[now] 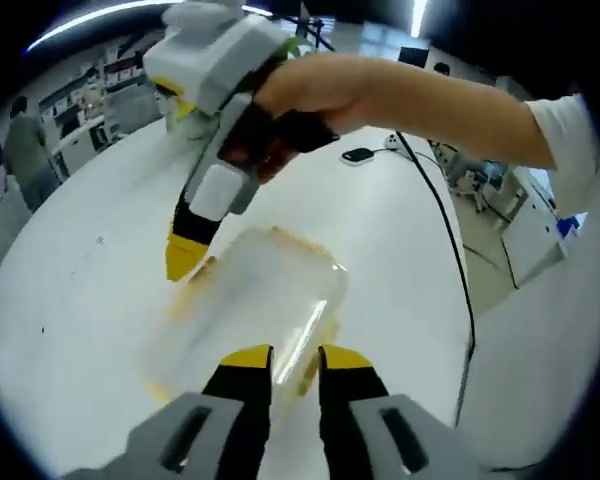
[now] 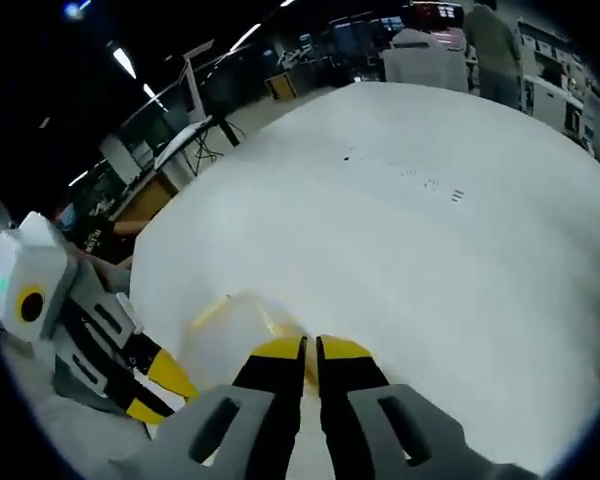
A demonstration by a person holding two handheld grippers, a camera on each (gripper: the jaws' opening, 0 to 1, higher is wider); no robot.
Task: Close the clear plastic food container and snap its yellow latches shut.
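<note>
White surface (image 1: 90, 290) spreading beyond the claw, black cable (image 1: 442, 225) trailing right of it, small black device (image 1: 357, 155) farther ahead, shelving (image 1: 75, 110) far left.

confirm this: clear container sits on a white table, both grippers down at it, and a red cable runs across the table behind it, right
Not quite: the cable is black, as the left gripper view shows. The rest holds: the clear container sits on the white table with the left gripper and right gripper down at it.

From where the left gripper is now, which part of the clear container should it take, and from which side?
Probably the near rim of the clear container, approached straight ahead: the left gripper already straddles that edge by a yellow latch. The right gripper is at the far-left corner.
</note>
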